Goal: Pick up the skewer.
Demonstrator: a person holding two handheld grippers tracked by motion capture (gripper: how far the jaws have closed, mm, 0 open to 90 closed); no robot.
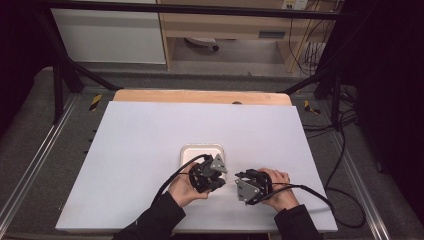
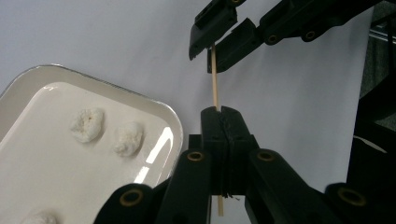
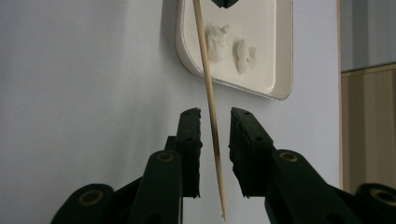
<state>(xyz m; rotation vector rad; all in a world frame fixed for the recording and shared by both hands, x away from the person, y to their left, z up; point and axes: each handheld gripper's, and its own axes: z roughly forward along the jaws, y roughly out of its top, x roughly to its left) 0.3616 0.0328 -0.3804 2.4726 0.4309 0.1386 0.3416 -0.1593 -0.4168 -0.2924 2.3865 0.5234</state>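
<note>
Skewer (image 2: 215, 84) pinched in left gripper (image 2: 223, 111), near tray's (image 1: 187, 150) right edge; passing between right gripper's (image 3: 215, 122) still-parted jaws. Tray holding white lumps (image 2: 87, 124); third lump cut off.

A white tabletop (image 1: 150, 150) lies on a wooden board (image 1: 200, 96) whose far edge shows beyond it, with grey carpet (image 1: 30, 130) around it on the floor. A black metal frame (image 1: 60, 75) stands at the table's far corners, and behind it are a white cabinet panel (image 1: 110, 35) and a light wooden shelf unit (image 1: 225, 25). Black cables (image 1: 340, 150) trail over the floor at the right, where the room is dark.
</note>
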